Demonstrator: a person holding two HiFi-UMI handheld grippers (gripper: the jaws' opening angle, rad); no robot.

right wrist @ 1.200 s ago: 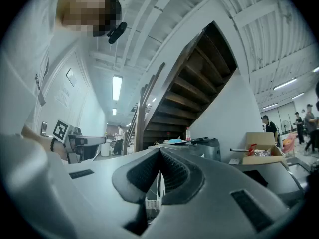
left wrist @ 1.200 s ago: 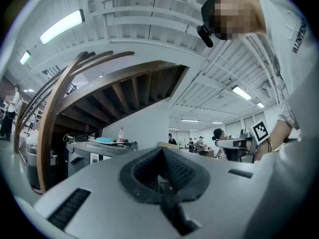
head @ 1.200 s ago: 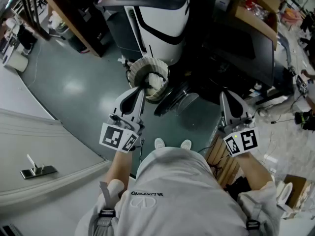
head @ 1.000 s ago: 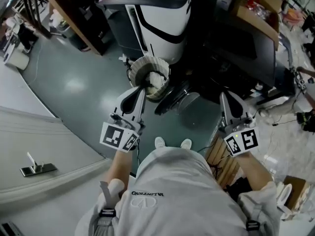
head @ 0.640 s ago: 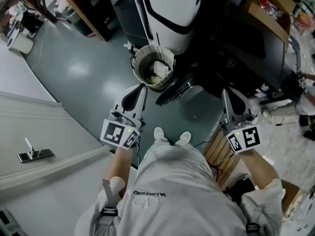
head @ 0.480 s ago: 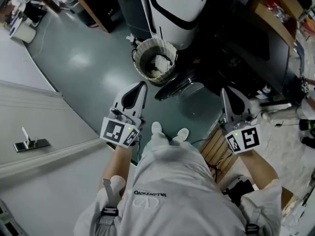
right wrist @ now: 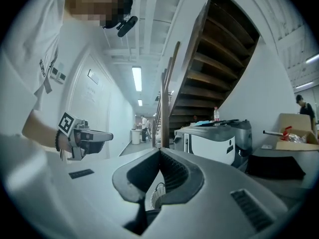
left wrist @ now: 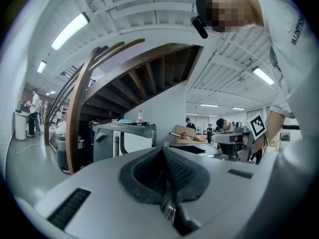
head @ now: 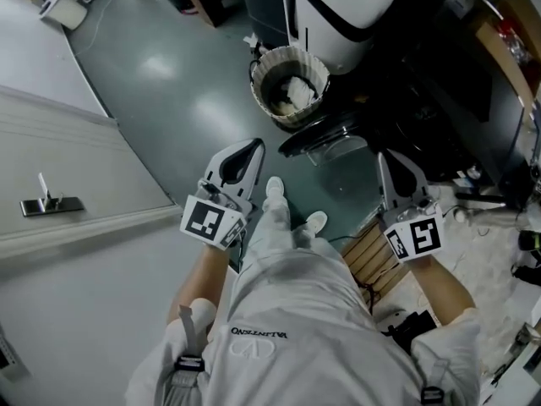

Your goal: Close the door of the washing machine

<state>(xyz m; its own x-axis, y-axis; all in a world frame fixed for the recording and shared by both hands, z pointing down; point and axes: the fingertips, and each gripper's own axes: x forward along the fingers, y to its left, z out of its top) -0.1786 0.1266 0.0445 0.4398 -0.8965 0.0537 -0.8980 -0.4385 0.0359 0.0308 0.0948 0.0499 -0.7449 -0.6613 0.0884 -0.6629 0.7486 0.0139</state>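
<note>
The white washing machine (head: 338,11) with a black stripe stands at the top of the head view. Its round glass door (head: 325,142) hangs open low at the front, toward me. My left gripper (head: 256,145) is shut and holds nothing, left of the door and short of it. My right gripper (head: 384,157) is also shut and empty, just right of the door. Both point level toward the machine (left wrist: 124,139), which shows in the right gripper view too (right wrist: 214,142). In the two gripper views the jaws meet with nothing between them.
A woven laundry basket (head: 292,85) with white cloth stands on the green floor in front of the machine. A dark cabinet (head: 456,100) is to the right, a slatted wooden crate (head: 370,256) by my right leg, cables on the floor at right. A white wall panel with a metal handle (head: 51,203) is at left.
Both grippers have sunk lower and stayed shut. My feet have stepped forward, and the machine, basket and door have slid up and right in the head view.
</note>
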